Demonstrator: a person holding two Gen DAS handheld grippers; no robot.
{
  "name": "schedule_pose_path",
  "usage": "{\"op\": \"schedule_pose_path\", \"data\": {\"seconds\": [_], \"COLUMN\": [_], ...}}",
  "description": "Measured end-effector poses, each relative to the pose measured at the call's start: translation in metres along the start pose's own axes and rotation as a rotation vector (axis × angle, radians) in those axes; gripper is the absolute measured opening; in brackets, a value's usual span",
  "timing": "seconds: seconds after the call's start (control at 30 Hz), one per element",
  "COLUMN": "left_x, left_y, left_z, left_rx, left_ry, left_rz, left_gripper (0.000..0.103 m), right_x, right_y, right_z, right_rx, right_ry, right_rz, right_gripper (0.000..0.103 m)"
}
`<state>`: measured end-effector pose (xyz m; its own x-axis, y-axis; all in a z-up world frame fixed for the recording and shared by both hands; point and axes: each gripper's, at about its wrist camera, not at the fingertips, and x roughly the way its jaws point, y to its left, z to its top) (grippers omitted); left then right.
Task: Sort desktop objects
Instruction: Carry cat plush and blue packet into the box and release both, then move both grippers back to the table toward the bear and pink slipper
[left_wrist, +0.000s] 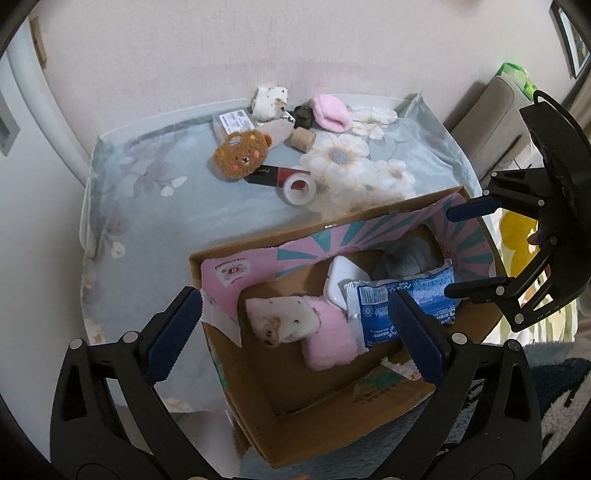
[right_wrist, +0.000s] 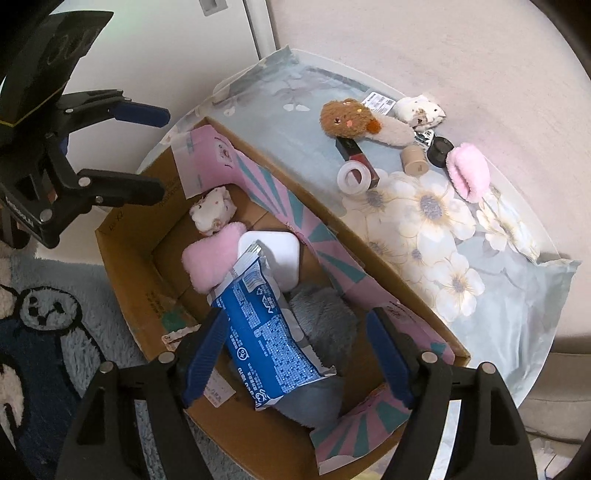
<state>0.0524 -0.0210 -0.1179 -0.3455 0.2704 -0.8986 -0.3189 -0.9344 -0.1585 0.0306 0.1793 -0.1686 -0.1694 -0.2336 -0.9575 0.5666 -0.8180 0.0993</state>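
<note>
An open cardboard box (left_wrist: 332, 413) with a pink lining sits at the table's near edge. It holds a blue packet (right_wrist: 258, 325), a white case (right_wrist: 273, 254), a pink pad (left_wrist: 328, 343), a spotted white pad (left_wrist: 282, 319) and a grey plush (right_wrist: 325, 314). My left gripper (left_wrist: 295, 332) hangs open over the box, with nothing between its fingers. My right gripper (right_wrist: 295, 343) is open above the blue packet, which lies loose between the jaws. Still on the floral cloth are a brown bear plush (left_wrist: 242, 153), a tape roll (left_wrist: 298, 189) and a pink fluffy piece (left_wrist: 330, 112).
Farther back on the table lie a beige cylinder (left_wrist: 303, 139), a small black jar (left_wrist: 303, 116), a red and black box (left_wrist: 273, 175), a barcoded box (left_wrist: 232, 122) and a spotted cloth (left_wrist: 269, 101). A panda rug (right_wrist: 44, 306) covers the floor; a beige seat (left_wrist: 495, 118) stands to the right.
</note>
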Motion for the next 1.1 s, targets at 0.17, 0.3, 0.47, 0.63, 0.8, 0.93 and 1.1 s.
{"op": "schedule_pose_path", "data": {"seconds": [0.17, 0.3, 0.47, 0.63, 0.8, 0.93, 1.1], "left_x": [-0.006, -0.011, -0.017, -0.023, -0.024, -0.028, -0.022], "left_y": [0.001, 0.003, 0.008, 0.015, 0.024, 0.031, 0.040], "left_z": [0.004, 0.008, 0.014, 0.023, 0.037, 0.055, 0.085], "left_rx": [0.007, 0.008, 0.013, 0.019, 0.015, 0.024, 0.034], "left_ry": [-0.016, -0.028, -0.040, -0.056, -0.068, -0.093, -0.116], "left_rz": [0.002, 0.006, 0.004, 0.015, 0.020, 0.052, 0.075], "left_gripper": [0.100, 0.100, 0.100, 0.100, 0.100, 0.100, 0.100], "right_x": [-0.003, -0.009, -0.018, -0.024, -0.033, -0.044, -0.045], "right_y": [-0.001, -0.003, -0.009, -0.014, -0.023, -0.040, -0.071], "right_z": [0.001, 0.003, 0.007, 0.015, 0.028, 0.040, 0.055], "right_rx": [0.002, 0.016, 0.043, 0.056, 0.073, 0.122, 0.226], "right_ry": [-0.005, -0.017, -0.035, -0.041, -0.065, -0.102, -0.134], "right_rz": [-0.004, -0.016, -0.038, -0.053, -0.095, -0.110, -0.137], "right_gripper": [0.073, 0.073, 0.074, 0.074, 0.073, 0.074, 0.074]}}
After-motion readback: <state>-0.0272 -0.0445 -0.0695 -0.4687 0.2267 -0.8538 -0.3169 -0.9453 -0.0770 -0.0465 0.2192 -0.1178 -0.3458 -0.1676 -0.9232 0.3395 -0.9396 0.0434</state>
